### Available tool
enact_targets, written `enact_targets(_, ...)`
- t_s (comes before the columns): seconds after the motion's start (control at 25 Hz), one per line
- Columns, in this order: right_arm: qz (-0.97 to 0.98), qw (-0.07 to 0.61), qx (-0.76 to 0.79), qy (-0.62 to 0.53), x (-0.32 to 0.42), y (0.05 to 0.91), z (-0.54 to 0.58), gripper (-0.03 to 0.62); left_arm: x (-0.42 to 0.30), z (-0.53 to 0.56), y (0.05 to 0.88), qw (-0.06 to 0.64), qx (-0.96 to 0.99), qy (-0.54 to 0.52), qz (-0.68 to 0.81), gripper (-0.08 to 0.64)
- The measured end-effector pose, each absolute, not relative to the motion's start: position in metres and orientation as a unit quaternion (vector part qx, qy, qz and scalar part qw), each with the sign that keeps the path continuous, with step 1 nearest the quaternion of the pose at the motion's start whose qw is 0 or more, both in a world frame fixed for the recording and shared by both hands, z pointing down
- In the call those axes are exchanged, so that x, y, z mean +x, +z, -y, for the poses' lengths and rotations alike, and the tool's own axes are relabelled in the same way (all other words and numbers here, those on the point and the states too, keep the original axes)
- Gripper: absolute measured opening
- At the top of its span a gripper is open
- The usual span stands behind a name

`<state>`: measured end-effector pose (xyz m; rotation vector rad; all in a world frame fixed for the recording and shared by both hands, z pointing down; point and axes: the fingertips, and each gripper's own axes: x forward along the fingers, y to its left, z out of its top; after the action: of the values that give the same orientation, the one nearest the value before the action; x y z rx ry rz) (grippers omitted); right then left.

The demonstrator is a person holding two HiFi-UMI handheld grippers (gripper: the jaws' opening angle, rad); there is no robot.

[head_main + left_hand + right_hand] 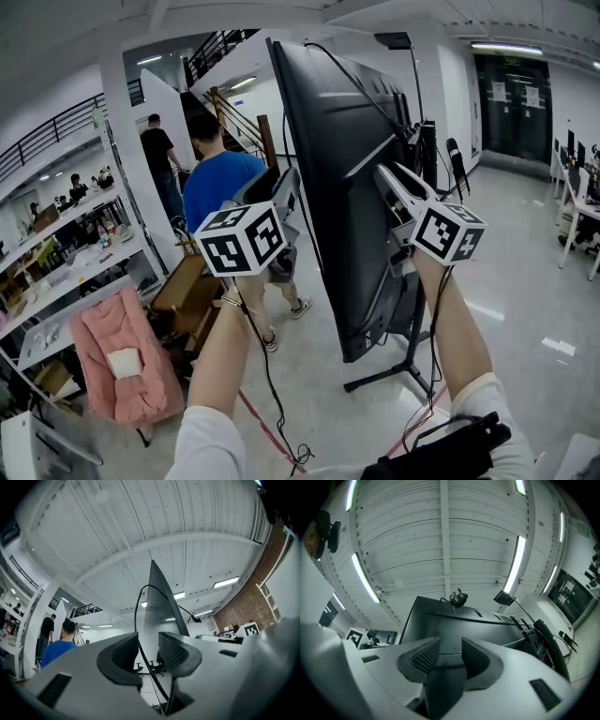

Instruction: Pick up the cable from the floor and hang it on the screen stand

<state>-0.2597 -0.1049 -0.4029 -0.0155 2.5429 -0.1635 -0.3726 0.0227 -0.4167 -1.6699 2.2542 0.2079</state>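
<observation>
L gripper [149, 651]: fingers [123, 656] spread. The thin black cable [137, 605] runs thru the gap, not pinched, then arcs up over the top edge of the screen [158, 597]. R gripper [450, 654]: fingers [423, 657] also spread w/ nothing betw. them, aimed at the screen's back. The cable's plug [458, 597] sits at the screen's top edge. Both grippers are held up, one either side of the screen, above the screen stand [405, 361].

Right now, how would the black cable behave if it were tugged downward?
Likely floppy: the cable droops in a loose arc over the screen. Probably light, and apt to slide off; nothing visibly fastens it.
</observation>
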Motion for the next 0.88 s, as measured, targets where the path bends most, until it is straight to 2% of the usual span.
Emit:
enact_targets(0.36, -0.956, 0.277, -0.013, -0.095, -0.256, -0.364, 0.103, 0.138, -0.354, -0.047, -0.387, 0.156, -0.579, 0.07, -0.797, 0.127)
enact_targets(0.64, -0.966, 0.232, -0.049, -0.102, -0.25, -0.316, 0.099, 0.135, -0.328, -0.057, -0.339, 0.127, -0.567, 0.035, -0.813, 0.123)
enact_targets(0.88, -0.973, 0.199, -0.088, -0.08, -0.24, -0.281, 0.093, 0.064, -0.308, -0.054, -0.293, 0.107, -0.551, 0.027, -0.827, 0.065)
